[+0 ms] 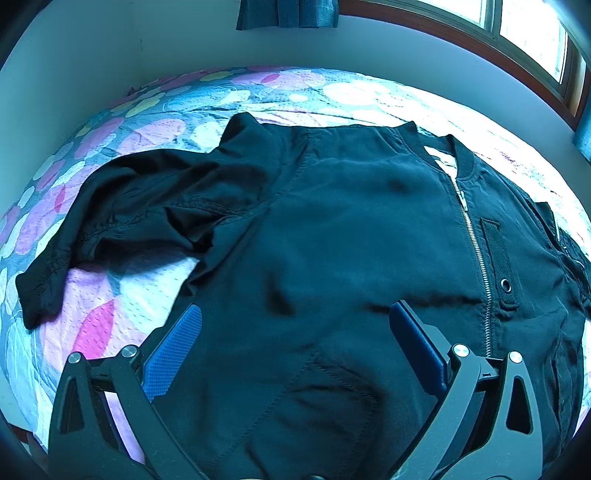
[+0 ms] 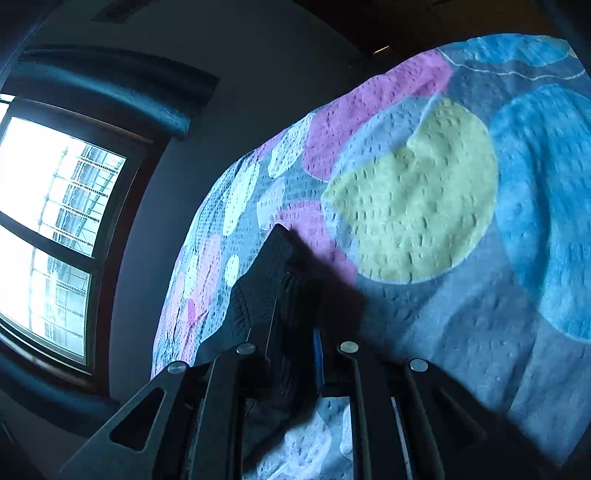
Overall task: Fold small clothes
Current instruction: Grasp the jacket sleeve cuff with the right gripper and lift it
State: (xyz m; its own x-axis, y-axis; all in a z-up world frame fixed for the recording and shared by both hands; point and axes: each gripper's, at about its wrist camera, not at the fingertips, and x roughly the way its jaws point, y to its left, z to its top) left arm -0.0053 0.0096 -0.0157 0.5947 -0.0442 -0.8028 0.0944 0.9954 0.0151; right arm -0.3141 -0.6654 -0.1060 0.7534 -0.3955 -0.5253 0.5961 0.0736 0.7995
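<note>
A black zip-up jacket (image 1: 351,229) lies face up on the bed, collar away from me, its left sleeve (image 1: 110,218) spread out to the left. My left gripper (image 1: 295,314) is open and empty, hovering over the jacket's lower front. In the right wrist view my right gripper (image 2: 295,332) is shut on the ribbed cuff (image 2: 277,280) of a black sleeve and holds it above the bedspread. The rest of that sleeve is hidden behind the fingers.
The bed has a quilted bedspread (image 1: 122,295) with pink, blue and yellow circles, also in the right wrist view (image 2: 424,192). A grey wall (image 1: 110,55) and a window (image 1: 535,33) stand behind the bed; the window shows in the right view (image 2: 48,221).
</note>
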